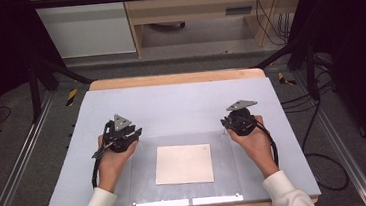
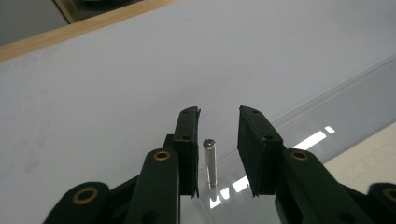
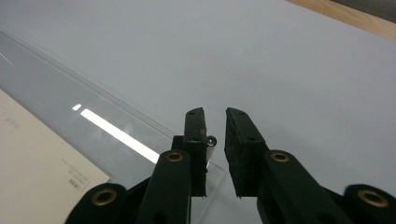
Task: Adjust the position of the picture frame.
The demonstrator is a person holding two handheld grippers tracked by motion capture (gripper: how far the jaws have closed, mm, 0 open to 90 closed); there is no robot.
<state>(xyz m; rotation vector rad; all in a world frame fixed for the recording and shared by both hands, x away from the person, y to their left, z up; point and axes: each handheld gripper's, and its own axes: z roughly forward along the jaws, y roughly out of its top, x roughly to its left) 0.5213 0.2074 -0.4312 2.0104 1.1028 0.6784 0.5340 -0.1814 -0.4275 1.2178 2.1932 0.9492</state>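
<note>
Covering most of the counter (image 1: 169, 80), a pale grey mat (image 1: 181, 103) leaves bare wood showing along the far edge, with open room across its far half. A clear acrylic sheet (image 1: 148, 186) lies on the near half – its edges are hard to make out except by glare – and a cream paper (image 1: 184, 164) rests under or on it; which one is unclear. The left claw (image 2: 218, 140) stands narrowly open around an upright metal pin (image 2: 210, 161) at the sheet's far left corner, pads not touching it. The right claw (image 3: 215, 140) gapes slightly too, its own pin (image 3: 211, 141) mostly hidden behind one jaw, just beside the pad.
</note>
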